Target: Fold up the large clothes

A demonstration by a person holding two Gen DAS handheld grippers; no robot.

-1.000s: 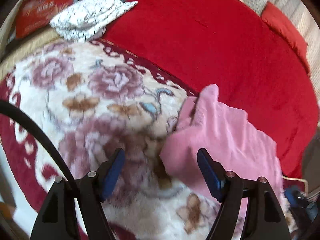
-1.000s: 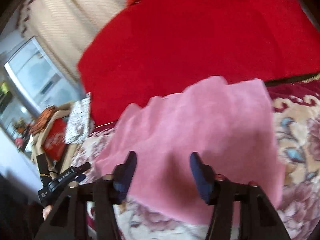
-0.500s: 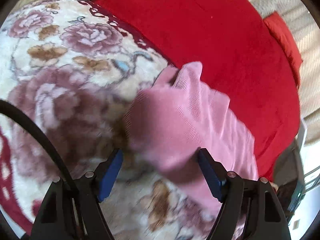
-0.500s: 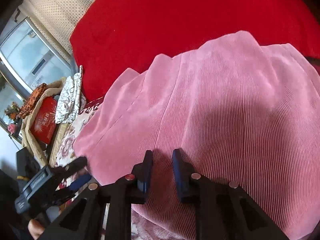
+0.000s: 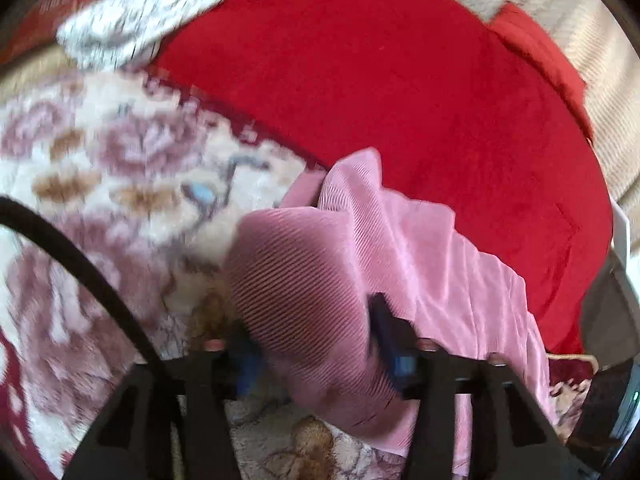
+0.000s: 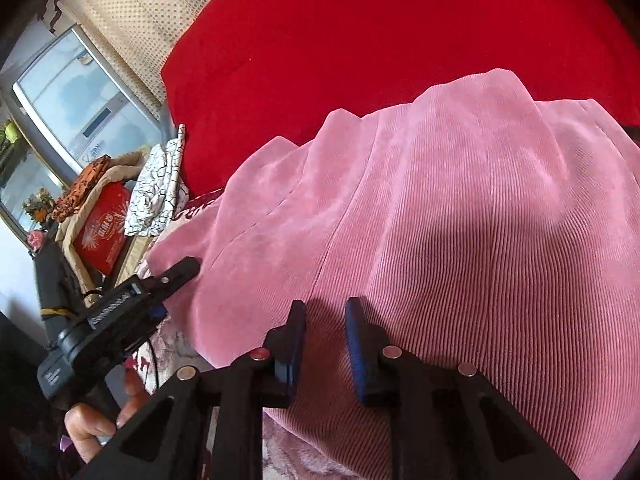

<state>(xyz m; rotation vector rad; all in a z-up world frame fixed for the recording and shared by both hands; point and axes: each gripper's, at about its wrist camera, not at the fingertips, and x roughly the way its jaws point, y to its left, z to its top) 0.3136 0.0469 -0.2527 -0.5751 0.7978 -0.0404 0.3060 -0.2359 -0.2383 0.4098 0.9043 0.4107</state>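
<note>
The red cover (image 5: 420, 120) fills the upper half of both my wrist views, smooth and bare; its curved lower edge meets the flowered blanket (image 5: 100, 184) along a dark red patterned border. That blanket takes the left side of my left view, flat and unoccupied out to the frame's left edge.

The pink ribbed garment (image 6: 460, 220) lies across that border, filling the centre and right of my right view, its upper edge rumpled into peaks against the red. In my left view its bunched near corner bulges low and centre.

My left gripper (image 5: 316, 344) has just been narrowing, and that bunched corner sits between its blue pads, which press on the cloth from both sides. My right gripper (image 6: 324, 336) has its pads close together with a ridge of pink cloth between them; it looks pinched, pads down on the fabric.

Upper left in both views lie a crumpled white black-veined cloth (image 6: 158, 184) and a red box (image 6: 104, 236), clear of the garment.
</note>
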